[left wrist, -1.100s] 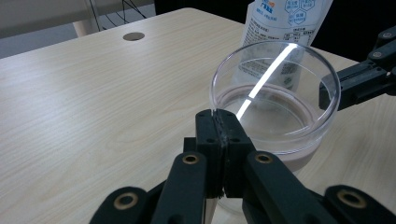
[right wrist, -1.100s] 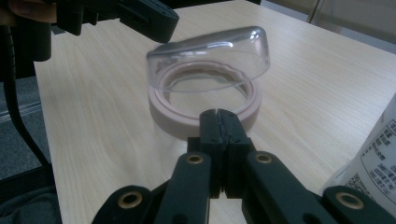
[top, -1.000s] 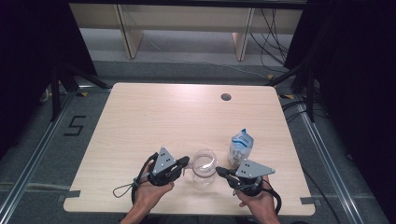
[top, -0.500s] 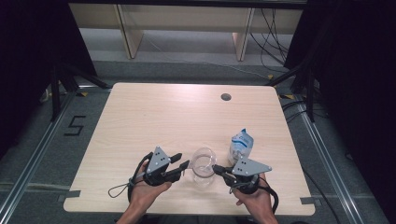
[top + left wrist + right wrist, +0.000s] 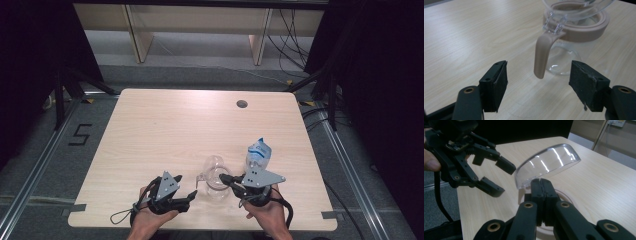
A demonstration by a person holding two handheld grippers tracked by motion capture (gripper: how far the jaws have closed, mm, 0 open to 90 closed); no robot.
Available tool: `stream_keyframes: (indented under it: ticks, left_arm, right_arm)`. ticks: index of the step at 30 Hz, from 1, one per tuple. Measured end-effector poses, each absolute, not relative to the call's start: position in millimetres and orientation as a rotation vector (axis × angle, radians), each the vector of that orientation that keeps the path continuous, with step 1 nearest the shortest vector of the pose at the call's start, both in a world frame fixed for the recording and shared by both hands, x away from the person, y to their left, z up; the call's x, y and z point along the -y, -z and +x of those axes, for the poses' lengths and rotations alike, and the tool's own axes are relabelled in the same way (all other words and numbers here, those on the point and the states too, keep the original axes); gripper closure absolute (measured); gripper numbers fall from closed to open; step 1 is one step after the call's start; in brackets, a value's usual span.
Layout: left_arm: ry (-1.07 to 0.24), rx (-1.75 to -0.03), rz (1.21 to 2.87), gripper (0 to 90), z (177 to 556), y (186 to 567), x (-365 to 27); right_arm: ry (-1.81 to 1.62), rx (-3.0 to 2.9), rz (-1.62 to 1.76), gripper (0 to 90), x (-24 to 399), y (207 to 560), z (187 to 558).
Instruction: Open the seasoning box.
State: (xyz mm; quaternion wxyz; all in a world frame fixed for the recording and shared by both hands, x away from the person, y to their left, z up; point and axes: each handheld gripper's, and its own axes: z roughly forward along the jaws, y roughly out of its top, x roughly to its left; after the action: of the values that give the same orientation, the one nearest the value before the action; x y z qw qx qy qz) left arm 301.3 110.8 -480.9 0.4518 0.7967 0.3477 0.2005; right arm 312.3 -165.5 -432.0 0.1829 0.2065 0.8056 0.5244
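A clear jug (image 5: 216, 184) with a beige rim (image 5: 584, 27) and beige handle (image 5: 540, 57) stands near the table's front edge. Its clear hinged lid (image 5: 546, 165) is tipped up. My right gripper (image 5: 541, 185) is shut on the lid's edge and comes at the jug from the right (image 5: 223, 178). My left gripper (image 5: 192, 197) sits just left of the jug. Its jaws have just been opening and now stand wide (image 5: 539, 87). The handle hangs a little ahead of them, touching neither pad.
A blue and white packet (image 5: 260, 152) stands just behind the right gripper, at the jug's right. A round cable hole (image 5: 242, 104) is at the table's (image 5: 165, 130) far right. Shelving legs and cables lie beyond the far edge.
My left gripper has opened its jaws and drawn back to the left, away from the jug's handle. My right gripper has risen slightly with the lid.
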Motion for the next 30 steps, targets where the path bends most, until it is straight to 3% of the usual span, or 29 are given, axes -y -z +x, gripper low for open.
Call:
stream_keyframes:
  ticks: [30]
  left_arm:
    - [-0.465,-0.943,1.921,25.4,297.3,494.1,-124.7]
  right_arm:
    - [-1.501,-2.309,0.5,86.7,141.6,429.0,311.0]
